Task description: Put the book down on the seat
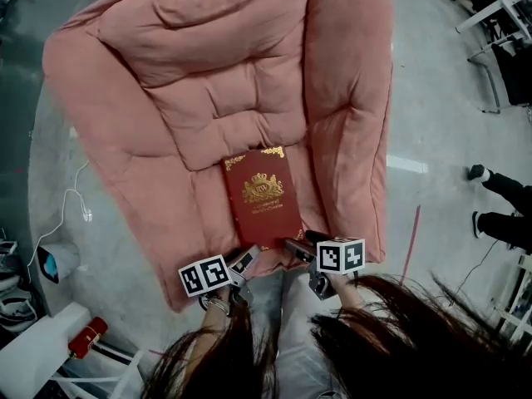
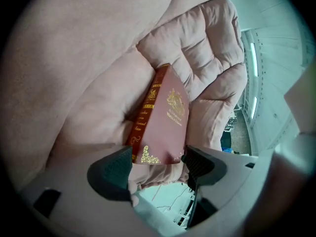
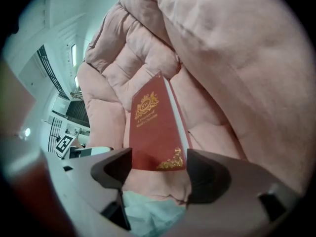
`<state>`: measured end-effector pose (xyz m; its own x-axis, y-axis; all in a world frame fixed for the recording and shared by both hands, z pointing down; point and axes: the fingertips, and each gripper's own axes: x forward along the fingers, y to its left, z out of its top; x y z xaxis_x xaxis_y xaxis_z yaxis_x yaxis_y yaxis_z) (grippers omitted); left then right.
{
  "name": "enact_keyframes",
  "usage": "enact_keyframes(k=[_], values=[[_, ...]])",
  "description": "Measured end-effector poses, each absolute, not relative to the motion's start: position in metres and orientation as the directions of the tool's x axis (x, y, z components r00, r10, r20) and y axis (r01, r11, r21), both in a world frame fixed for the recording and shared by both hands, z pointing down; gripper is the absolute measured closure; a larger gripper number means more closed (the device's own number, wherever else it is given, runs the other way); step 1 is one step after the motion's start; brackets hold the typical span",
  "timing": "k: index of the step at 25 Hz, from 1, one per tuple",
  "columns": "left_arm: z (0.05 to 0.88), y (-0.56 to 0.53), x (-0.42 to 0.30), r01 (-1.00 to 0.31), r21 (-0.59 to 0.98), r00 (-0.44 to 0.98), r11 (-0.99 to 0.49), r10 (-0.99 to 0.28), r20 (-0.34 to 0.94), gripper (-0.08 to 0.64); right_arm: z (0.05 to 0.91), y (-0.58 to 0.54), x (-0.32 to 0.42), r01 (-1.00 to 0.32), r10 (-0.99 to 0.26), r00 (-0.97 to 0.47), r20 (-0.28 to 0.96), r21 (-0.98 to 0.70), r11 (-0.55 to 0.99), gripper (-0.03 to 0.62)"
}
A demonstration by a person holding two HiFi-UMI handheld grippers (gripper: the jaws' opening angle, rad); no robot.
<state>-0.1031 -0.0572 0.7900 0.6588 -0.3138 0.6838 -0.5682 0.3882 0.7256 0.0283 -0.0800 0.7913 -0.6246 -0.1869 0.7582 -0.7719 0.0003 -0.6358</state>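
A dark red book (image 1: 262,194) with gold ornament lies flat on the pink padded seat (image 1: 208,73), cover up, its near edge toward me. My left gripper (image 1: 248,261) sits just off the book's near left corner and my right gripper (image 1: 293,247) just off its near right corner. In the left gripper view the book (image 2: 165,122) lies ahead of the open gripper (image 2: 157,164), its spine showing. The right gripper view has the book (image 3: 155,127) ahead of the open gripper (image 3: 158,167), page edge on the right. Neither gripper's jaws close on it.
The seat's thick arms (image 1: 353,98) rise on both sides of the book. A white cable (image 1: 71,196) runs over the grey floor at left. A person's shoes (image 1: 490,198) are at right, desk legs (image 1: 499,23) at upper right, a red object (image 1: 83,337) at lower left.
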Motion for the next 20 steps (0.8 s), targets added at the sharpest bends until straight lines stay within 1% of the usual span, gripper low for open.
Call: enact_keyframes(k=[4,7,9,14,20], values=[[0.782,-0.064,-0.107,-0.565,0.737,0.663,0.371,-0.328,0.673,0.269,0.779,-0.081,0.024,-0.773,-0.236,-0.616,0.751,-0.635,-0.003,0.252],[0.778,-0.065,-0.106,-0.578,0.743,0.670,0.338,-0.323,0.668,0.278,0.773,-0.080,0.022,-0.774,-0.260,-0.612,0.747,-0.633,0.005,0.252],[0.778,-0.067,-0.107,-0.587,0.739,0.664,0.331,-0.325,0.673,0.298,0.771,-0.080,0.022,-0.778,-0.269,-0.607,0.748,-0.628,0.011,0.252],[0.773,-0.063,-0.109,-0.604,0.727,0.644,0.328,-0.336,0.687,0.322,0.763,-0.075,0.020,-0.778,-0.271,-0.610,0.745,-0.628,0.026,0.253],[0.760,-0.050,-0.106,-0.611,0.718,0.608,0.334,-0.383,0.695,0.376,0.751,-0.062,0.022,-0.775,-0.271,-0.622,0.735,-0.627,0.077,0.254]])
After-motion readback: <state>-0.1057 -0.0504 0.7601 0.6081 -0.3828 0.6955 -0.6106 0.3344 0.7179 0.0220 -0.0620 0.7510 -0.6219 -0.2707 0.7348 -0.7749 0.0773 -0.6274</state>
